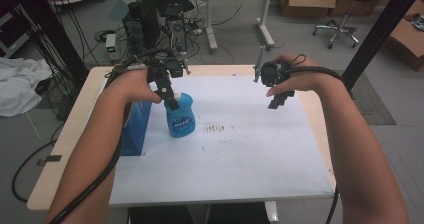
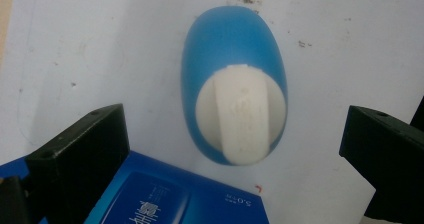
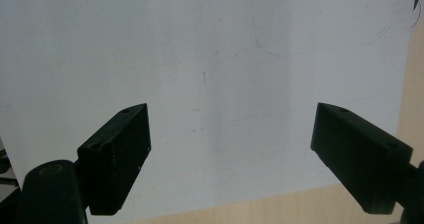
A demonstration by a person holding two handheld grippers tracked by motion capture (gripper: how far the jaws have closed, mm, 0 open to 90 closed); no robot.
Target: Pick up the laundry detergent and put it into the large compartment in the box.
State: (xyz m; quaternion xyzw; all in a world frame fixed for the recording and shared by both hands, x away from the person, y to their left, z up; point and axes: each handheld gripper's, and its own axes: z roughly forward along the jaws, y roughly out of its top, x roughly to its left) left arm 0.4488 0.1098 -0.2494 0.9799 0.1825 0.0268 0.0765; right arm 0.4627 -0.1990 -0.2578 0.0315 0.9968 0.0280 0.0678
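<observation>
A blue bottle (image 1: 180,118) with a white cap (image 2: 242,115) stands upright on the white sheet (image 1: 240,154), left of the middle. Seen from above in the left gripper view, the bottle (image 2: 225,49) lies between the two wide-apart jaws, neither touching it. My left gripper (image 1: 171,97) hangs open just over the bottle's top. A blue box (image 1: 136,129) stands right beside the bottle on its left; its printed top (image 2: 175,196) shows under the left jaw. My right gripper (image 1: 278,100) hovers open over bare sheet (image 3: 225,59) at the right rear, holding nothing.
Dark smudges (image 1: 216,129) mark the sheet right of the bottle. The wooden table edge (image 3: 260,211) lies close to the right gripper. Behind the table are computer towers (image 1: 150,24) and cables on the floor. A black post (image 1: 380,29) rises at the right.
</observation>
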